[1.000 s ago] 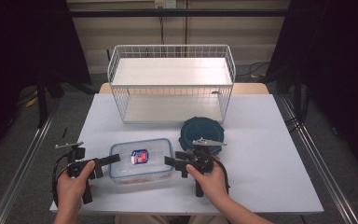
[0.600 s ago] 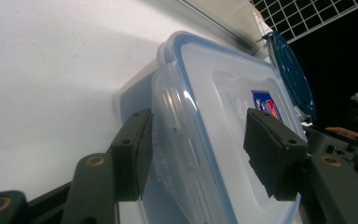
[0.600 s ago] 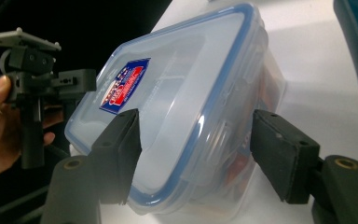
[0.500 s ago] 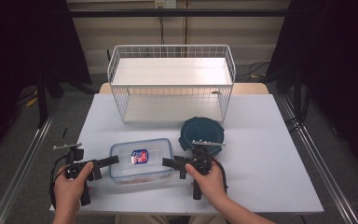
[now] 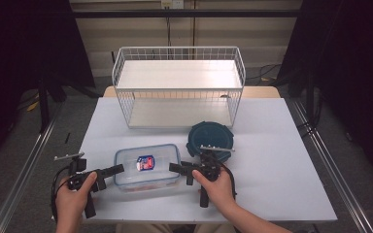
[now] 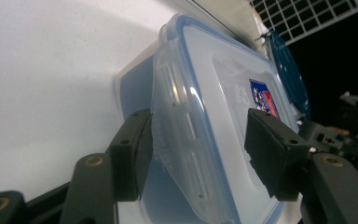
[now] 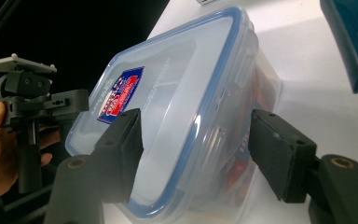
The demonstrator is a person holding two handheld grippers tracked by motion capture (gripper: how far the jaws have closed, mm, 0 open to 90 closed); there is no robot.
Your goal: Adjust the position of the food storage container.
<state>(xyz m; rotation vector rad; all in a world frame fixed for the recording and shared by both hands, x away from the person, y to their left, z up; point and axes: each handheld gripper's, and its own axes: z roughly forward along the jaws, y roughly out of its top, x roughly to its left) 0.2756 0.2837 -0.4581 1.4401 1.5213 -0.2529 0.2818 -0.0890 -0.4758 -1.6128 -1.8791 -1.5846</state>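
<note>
- My left gripper (image 5: 118,169) sits at the left end of the clear blue-rimmed lidded container (image 5: 147,165); its jaws have just been opening around the end clip, one pad touching.
- My right gripper (image 5: 176,168) stands apart, straddling the right end clip.
- The container rests on the white table (image 5: 272,160), near the wire basket (image 5: 179,87).

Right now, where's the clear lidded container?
In the high view the clear container sits on the table's near left-centre, between the left gripper and right gripper, front-left of the round blue lid.
</note>
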